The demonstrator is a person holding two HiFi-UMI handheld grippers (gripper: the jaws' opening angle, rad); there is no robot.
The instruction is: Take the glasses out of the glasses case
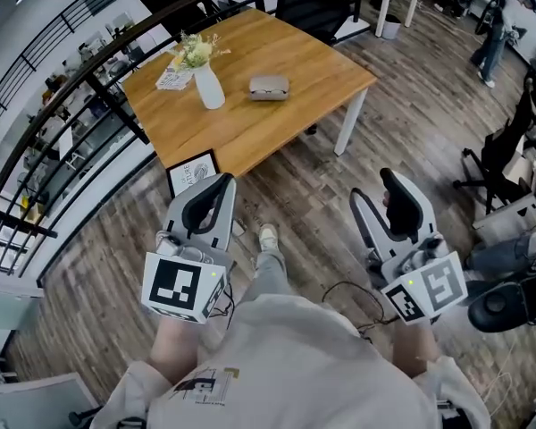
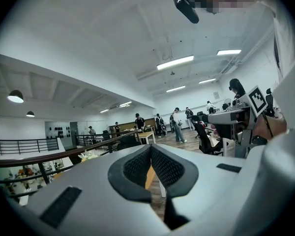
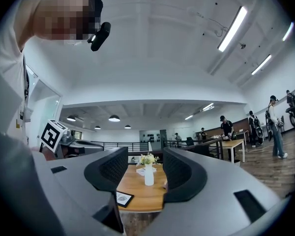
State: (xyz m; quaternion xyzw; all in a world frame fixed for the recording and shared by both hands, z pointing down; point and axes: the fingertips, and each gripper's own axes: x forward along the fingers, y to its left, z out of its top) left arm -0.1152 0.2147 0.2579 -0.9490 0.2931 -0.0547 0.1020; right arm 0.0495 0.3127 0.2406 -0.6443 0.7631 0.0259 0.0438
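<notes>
A closed grey glasses case [image 1: 268,87] lies on the wooden table [image 1: 277,123], to the right of a white vase with flowers [image 1: 208,86]. I stand a few steps back from the table, and both grippers are held up at chest height, well short of the case. My left gripper [image 1: 213,195] [image 2: 151,167] is shut, its pads meeting with nothing between them. My right gripper [image 1: 395,195] [image 3: 145,170] is open and empty; between its pads the right gripper view shows the vase [image 3: 148,175] and table [image 3: 142,194].
A leaflet [image 1: 173,79] lies by the vase. A framed sign [image 1: 192,172] leans at the table's near corner. A black railing [image 1: 62,141] runs along the left. Chairs, stands and cables [image 1: 500,186] crowd the right. People stand further back [image 2: 177,125].
</notes>
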